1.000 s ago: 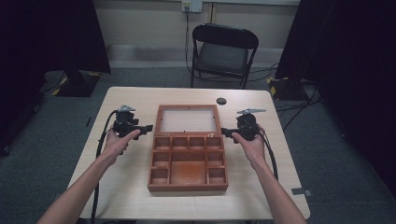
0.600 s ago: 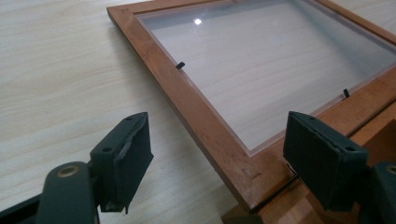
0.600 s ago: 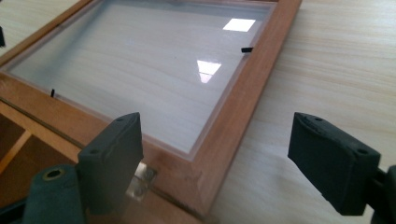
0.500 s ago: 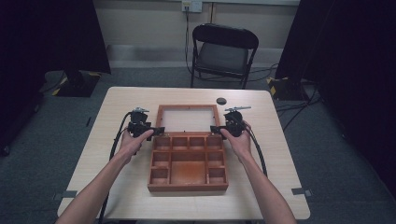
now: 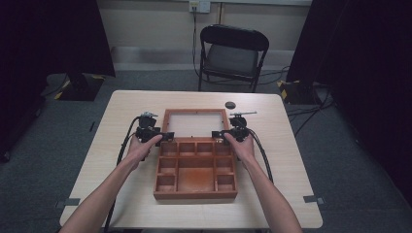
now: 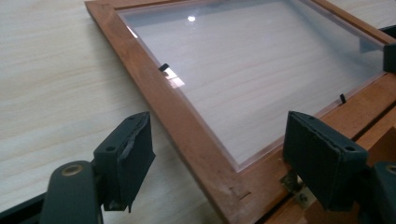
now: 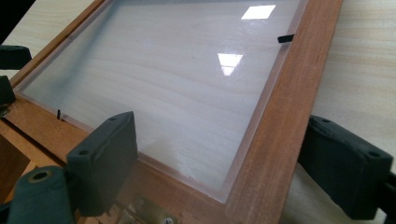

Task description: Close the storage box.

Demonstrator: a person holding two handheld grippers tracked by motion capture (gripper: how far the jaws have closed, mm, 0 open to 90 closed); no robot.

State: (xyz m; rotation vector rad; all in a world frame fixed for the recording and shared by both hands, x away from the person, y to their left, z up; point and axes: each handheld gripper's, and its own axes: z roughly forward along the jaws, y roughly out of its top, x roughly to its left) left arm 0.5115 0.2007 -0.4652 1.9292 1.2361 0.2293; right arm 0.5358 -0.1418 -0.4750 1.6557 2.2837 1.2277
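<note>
A wooden box with several compartments lies mid-table. Its hinged lid, a wooden frame around a clear pane, lies folded back flat on the table behind it. My left gripper stands open at the lid's left rail by the hinge corner. In the left gripper view the gripper straddles that rail, jaws well apart. My right gripper is open at the right rail. In the right gripper view the gripper straddles the rail next to a brass hinge.
A small round black object lies on the table behind the lid. A black folding chair stands beyond the far edge. Cables trail back from both grippers along the forearms. Bare tabletop lies to either side of the box.
Both grippers have moved inward from the table's sides to the lid's left and right rails. Their jaws stay open. The box and lid have not moved.
</note>
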